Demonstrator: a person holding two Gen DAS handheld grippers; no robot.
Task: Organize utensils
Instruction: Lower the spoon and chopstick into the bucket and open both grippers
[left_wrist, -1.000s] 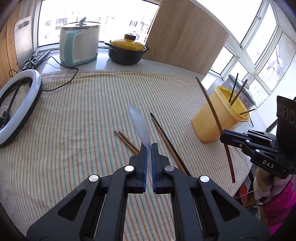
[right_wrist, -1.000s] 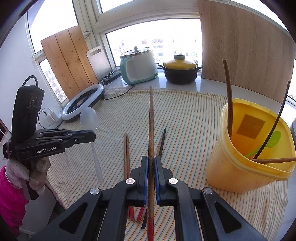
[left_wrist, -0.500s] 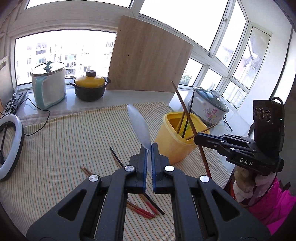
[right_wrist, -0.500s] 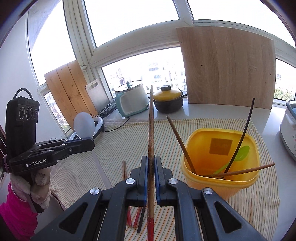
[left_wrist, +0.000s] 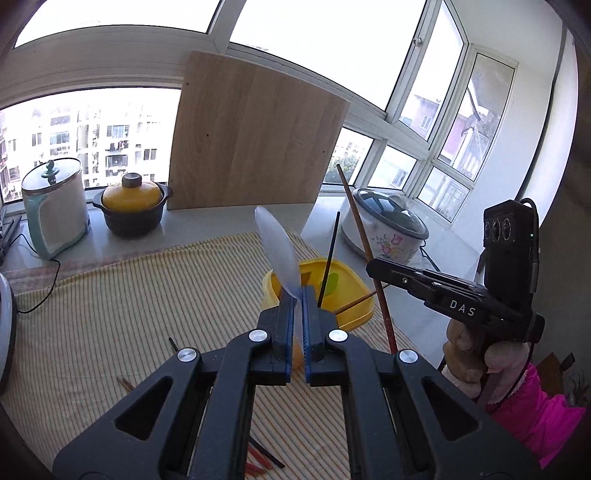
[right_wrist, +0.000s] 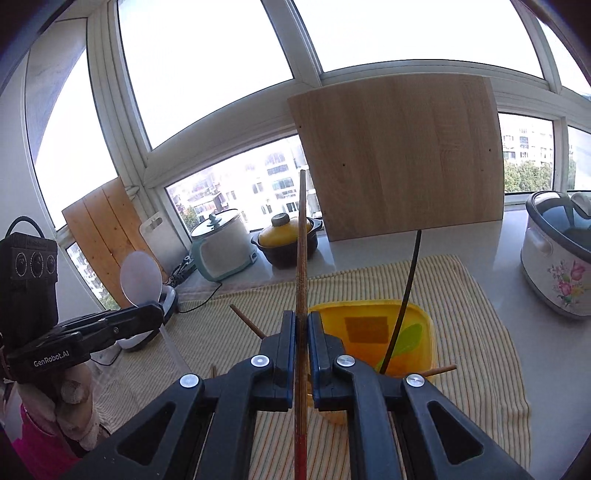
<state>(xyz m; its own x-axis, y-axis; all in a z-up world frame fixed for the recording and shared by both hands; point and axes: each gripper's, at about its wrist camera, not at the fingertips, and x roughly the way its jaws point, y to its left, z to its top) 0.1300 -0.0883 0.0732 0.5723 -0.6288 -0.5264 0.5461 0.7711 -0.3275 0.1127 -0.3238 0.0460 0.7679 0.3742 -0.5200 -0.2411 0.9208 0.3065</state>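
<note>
Utensils are split between the two tools, a yellow bucket (right_wrist: 424, 332) and the striped cloth (left_wrist: 129, 295) that covers the surface. The left tool (left_wrist: 295, 317) is clamped on the thin handle of a translucent white spoon (left_wrist: 277, 251), whose bowl stands up and tilts slightly left above the tips, in front of the bucket in that view. The right tool (right_wrist: 303, 332) is closed on a long brown chopstick (right_wrist: 302, 258) with a red lower end; the stick runs nearly straight up between the jaws, its top reaching up in front of the windows. In the left wrist view the same chopstick leans across the right side of the bucket, held in the other tool.

The bucket sits on the cloth near its right edge. Inside it are a black chopstick (right_wrist: 408, 291) leaning up and out, a green spoon (right_wrist: 404, 338) and a brown chopstick (right_wrist: 439, 369) poking over the rim; another brown stick end (right_wrist: 245, 321) shows left of the right tool. On the cloth nearer the camera lie a few loose chopsticks, red and dark (left_wrist: 262, 456).

Along the windowsill stand a pale blue cooker (left_wrist: 55, 210), a black pot with a yellow lid (left_wrist: 133, 206), a large wooden board (left_wrist: 251, 136) leaning on the glass, and a flowered white cooker (left_wrist: 384, 225). A gloved hand (left_wrist: 476, 362) and pink sleeve (left_wrist: 539, 410) carry the right tool
</note>
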